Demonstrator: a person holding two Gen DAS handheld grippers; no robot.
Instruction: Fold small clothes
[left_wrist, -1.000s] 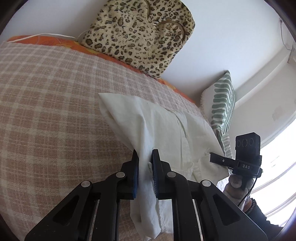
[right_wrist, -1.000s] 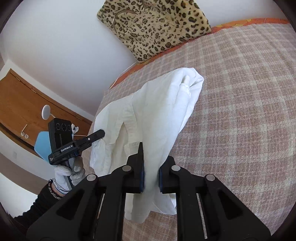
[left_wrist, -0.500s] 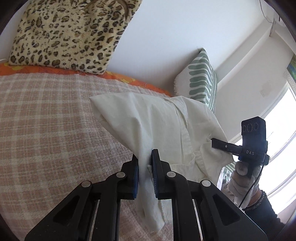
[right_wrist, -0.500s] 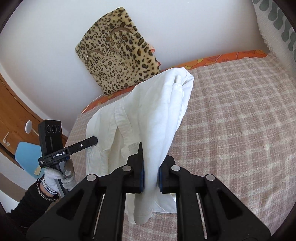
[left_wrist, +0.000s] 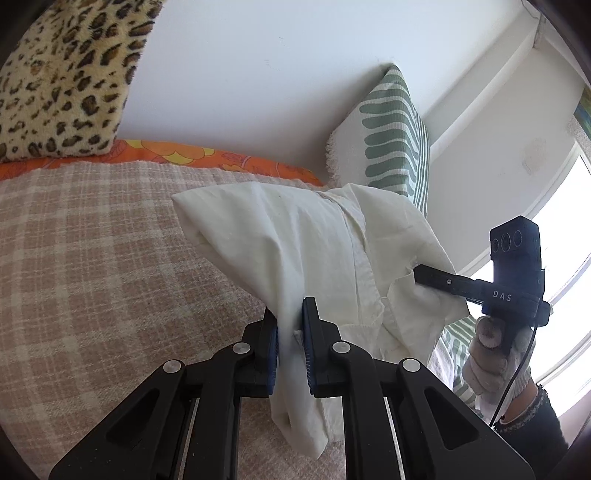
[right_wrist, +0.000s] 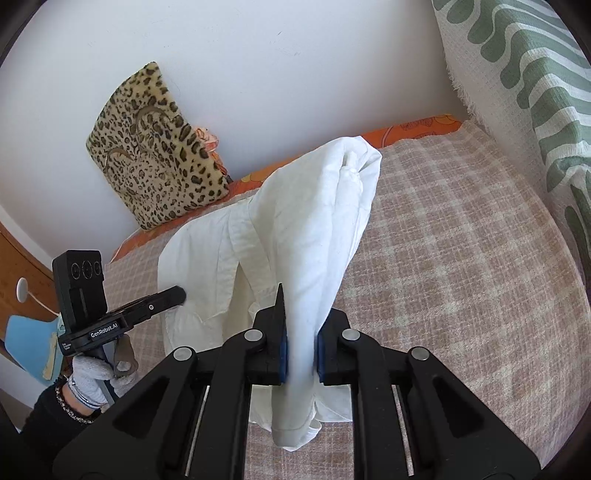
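The white garment (left_wrist: 295, 240) hangs lifted above the bed (left_wrist: 92, 258), pinched between both claws. In the left wrist view, the left claw (left_wrist: 290, 347) is clamped on a gathered fold of the cloth; fabric runs up from its blue pads (left_wrist: 307, 354) to a blunt bunched corner away from the claw, and a loose tail droops below the fingers toward the bedspread. The right claw (left_wrist: 421, 275) enters from the right side of that view, its tip buried in the cloth near a seam.

In the right wrist view, the right claw (right_wrist: 301, 350) is closed on a thick vertical fold of the white garment (right_wrist: 314, 229), which rises to a rounded peak and falls past the fingers in a hanging end. The left claw (right_wrist: 177, 295) meets the cloth's far edge at the left.

The checked bedspread (right_wrist: 461, 277) spreads wide to the right of the garment. Its far edge is an orange sheet border (left_wrist: 221, 162) against the wall, where a leopard-print cushion (right_wrist: 155, 147) leans. A green-and-white striped pillow (right_wrist: 535, 92) stands along the bed's right side.
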